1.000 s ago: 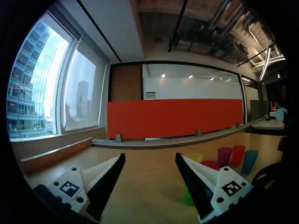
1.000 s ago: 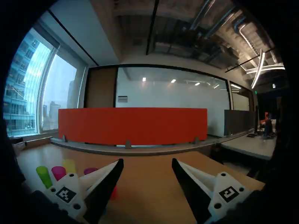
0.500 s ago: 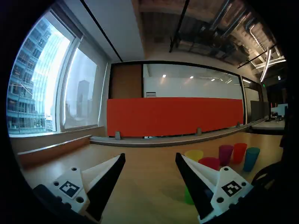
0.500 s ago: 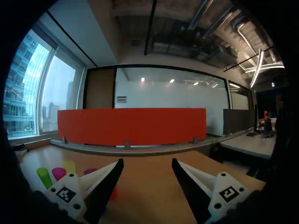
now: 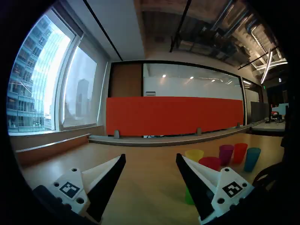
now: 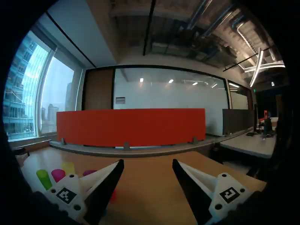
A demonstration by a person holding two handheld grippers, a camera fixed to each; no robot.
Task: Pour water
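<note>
Several coloured plastic cups stand on a wooden table [image 5: 150, 176]. In the left gripper view they sit to the right: a yellow cup [image 5: 194, 155], a red cup [image 5: 210, 163], a purple cup [image 5: 226, 154], an orange cup [image 5: 240, 152], a teal cup [image 5: 252, 159] and a green cup [image 5: 188, 195] half hidden behind the right finger. My left gripper [image 5: 150, 168] is open and holds nothing. In the right gripper view the cups are at the lower left: a green cup [image 6: 44, 178], a pink cup [image 6: 58, 174], a yellow cup [image 6: 68, 167]. My right gripper [image 6: 148, 173] is open and holds nothing.
An orange partition [image 5: 174, 115] runs along the table's far edge, with a glass wall behind it. Large windows [image 5: 37, 90] lie to the left. Another desk [image 6: 249, 142] stands to the right, beyond the table's edge.
Both views have drifted a little; the cups and the partition shifted slightly in the frames. Both grippers stay open as before.
</note>
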